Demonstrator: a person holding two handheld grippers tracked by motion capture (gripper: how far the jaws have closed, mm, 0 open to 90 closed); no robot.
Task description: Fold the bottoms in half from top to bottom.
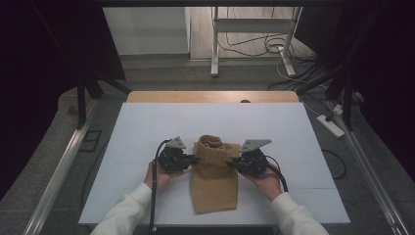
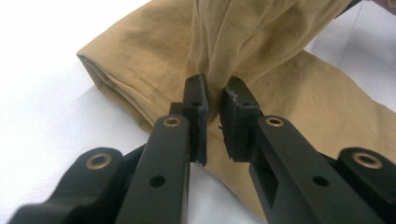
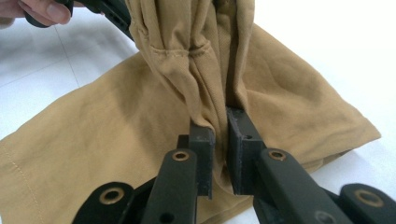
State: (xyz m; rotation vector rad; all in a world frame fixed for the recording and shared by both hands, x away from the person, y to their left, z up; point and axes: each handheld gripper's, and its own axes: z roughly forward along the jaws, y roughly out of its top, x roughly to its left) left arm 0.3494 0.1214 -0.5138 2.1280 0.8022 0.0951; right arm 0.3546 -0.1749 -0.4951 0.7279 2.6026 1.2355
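Tan cloth [image 1: 214, 171] lies mid-tabletop [image 1: 137, 127], near edge toward me, far part bunched and lifted. My left gripper [image 2: 214, 95] is clamped on the cloth's left edge, my right gripper [image 3: 220, 122] clamped on its right edge. To fold well, I should probably keep both pinches firm, lift evenly, and lay the raised part flat without dragging the near half.

Tan garment [image 1: 214, 176]: soft woven cloth, matt, creased. Fingers [image 2: 199, 107]: black matt plastic. Table [image 1: 147, 132]: smooth white.
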